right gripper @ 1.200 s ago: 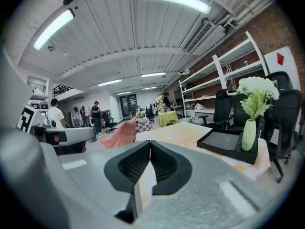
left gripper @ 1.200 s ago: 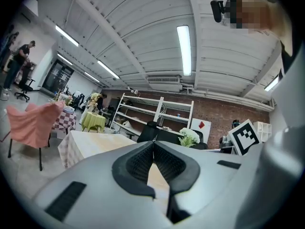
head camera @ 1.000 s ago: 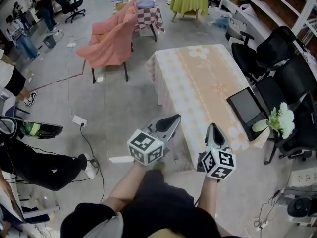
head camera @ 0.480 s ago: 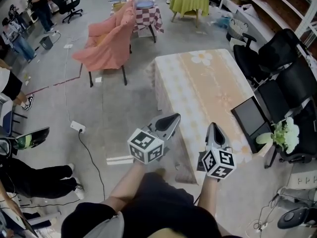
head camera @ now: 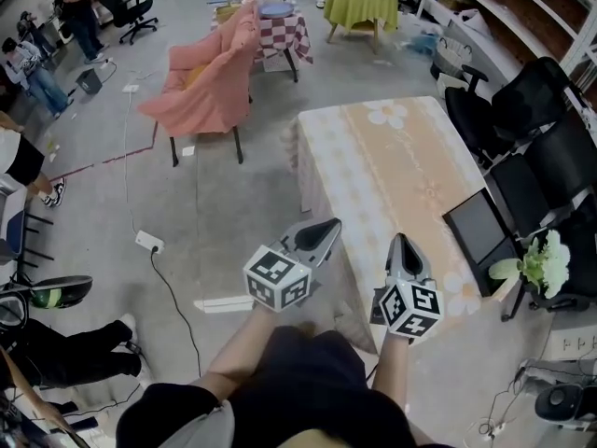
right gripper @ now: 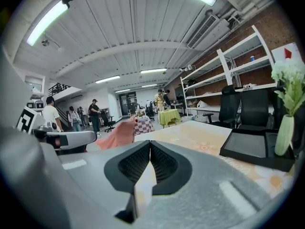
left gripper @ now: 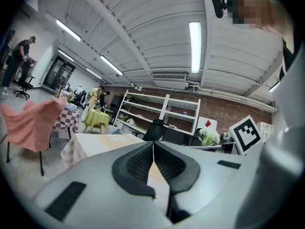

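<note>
The table has drifted toward the frame's right, the tray with it. At lower centre the left gripper and right gripper hover, jaws together on nothing, probably about the table's near edge. Approach squarely, with both grippers level.

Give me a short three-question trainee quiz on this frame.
1. True or false: the left gripper is shut on a cloth.
2. What stands by the black tray on the table? A) vase of white flowers B) kettle C) laptop
3. In what state is the right gripper?
Key: 1 false, its jaws meet on nothing; 2 A; 3 shut, nothing held.
</note>
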A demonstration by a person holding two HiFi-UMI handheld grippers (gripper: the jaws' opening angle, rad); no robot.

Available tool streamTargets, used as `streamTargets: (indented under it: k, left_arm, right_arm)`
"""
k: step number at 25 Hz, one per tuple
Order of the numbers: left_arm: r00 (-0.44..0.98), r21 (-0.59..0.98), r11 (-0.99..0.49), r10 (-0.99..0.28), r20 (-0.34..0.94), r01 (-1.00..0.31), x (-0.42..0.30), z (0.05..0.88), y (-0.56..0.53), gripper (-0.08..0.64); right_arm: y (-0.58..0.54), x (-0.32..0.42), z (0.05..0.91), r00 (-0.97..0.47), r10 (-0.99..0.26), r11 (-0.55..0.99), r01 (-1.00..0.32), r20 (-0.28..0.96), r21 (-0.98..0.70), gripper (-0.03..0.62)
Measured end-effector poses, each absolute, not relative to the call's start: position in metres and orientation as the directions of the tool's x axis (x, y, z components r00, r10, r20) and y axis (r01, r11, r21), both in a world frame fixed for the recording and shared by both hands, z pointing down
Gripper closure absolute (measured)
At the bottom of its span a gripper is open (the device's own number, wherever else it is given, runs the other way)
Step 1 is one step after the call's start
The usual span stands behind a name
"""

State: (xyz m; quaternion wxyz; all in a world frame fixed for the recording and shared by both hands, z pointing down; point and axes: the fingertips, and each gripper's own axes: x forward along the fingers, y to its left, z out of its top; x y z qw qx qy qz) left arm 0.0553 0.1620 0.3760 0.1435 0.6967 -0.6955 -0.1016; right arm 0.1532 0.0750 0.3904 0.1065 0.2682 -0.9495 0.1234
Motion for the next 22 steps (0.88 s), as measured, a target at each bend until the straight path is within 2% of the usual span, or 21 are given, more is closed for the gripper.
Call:
streamTargets:
  k: [22]
  left_arm:
    - [-0.015, 0.342, 0.046, -0.996, 0.093, -0.939, 0.045, 0.385, 0.181, 0.548]
  right_arm:
    - [0.101, 0.120, 0.394, -0.875, -0.406, 0.863, -0.461, 0.262, -0.204, 0.588]
